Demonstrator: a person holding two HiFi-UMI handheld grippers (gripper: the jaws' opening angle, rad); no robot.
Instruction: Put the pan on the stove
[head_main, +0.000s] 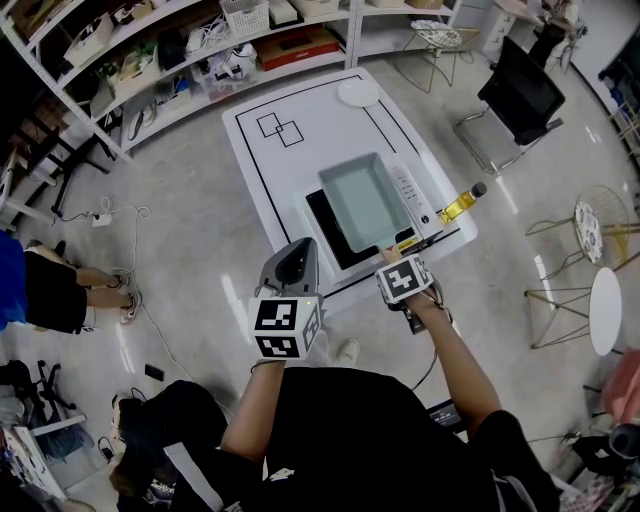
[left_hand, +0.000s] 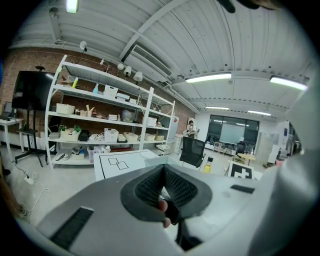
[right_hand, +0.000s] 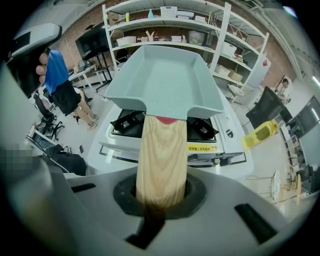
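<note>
A: What is shown of the room and the surface?

B: An open workroom is shown, with a pale polished floor (head_main: 200, 250) and long white shelving (head_main: 150, 70) along one side. A white desk marked with black lines (head_main: 260, 150) is set in the middle. A black-topped stove with a white control panel (head_main: 408, 190) is carried at the desk's near end. The desk top is judged flat, hard and smooth.

A: Where is the task's thing found?

B: The pale grey-green rectangular pan (head_main: 365, 200) is held over the stove's black top, and most of that top is covered by it. Whether it is resting on the grates cannot be told.

A: How is it expected to handle?

B: It is judged stiff and fairly heavy, with a slick coated body. Its weight is carried well ahead of the grip, so drooping or twisting is to be expected. The light wooden handle (right_hand: 161, 150) is judged the proper hold, since friction is offered by its grain.

A: And the claws?

B: The right claw (right_hand: 161, 192) is clenched on that handle's end. The left claw (left_hand: 164, 192) appears drawn together with nothing in it, and is kept apart from the pan.
</note>
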